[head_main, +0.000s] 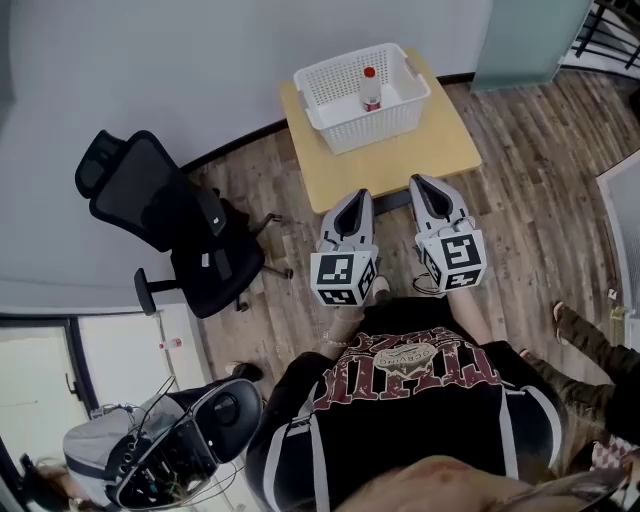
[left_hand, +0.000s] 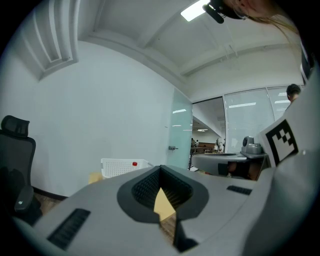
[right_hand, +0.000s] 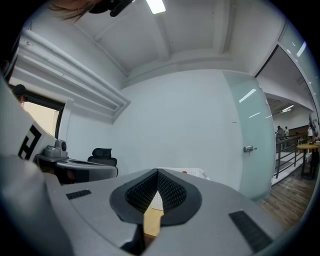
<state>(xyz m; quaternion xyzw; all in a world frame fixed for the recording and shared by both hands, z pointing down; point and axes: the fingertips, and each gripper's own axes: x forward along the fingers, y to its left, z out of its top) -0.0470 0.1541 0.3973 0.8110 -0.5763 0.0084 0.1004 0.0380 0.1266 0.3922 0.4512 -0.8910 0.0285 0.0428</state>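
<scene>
left claw (head_main: 358, 198) and right claw (head_main: 420, 185) are hovering pressed together, empty, at the near edge of the desk (head_main: 400, 162). beyond, a red-capped bottle (head_main: 371, 90) is standing in the white basket (head_main: 345, 132). seemingly approaching; any grab is calling for spreading first.

Both claws, the left claw (head_main: 358, 197) and the right claw (head_main: 420, 183), hang at the bench's (head_main: 400, 160) near edge, and its front half gives open passage ahead. Farther back, the basket (head_main: 375, 125) walls in a bottle (head_main: 371, 90), open only from above. An office chair (head_main: 165, 215) crowds the floor left of the bench.
</scene>
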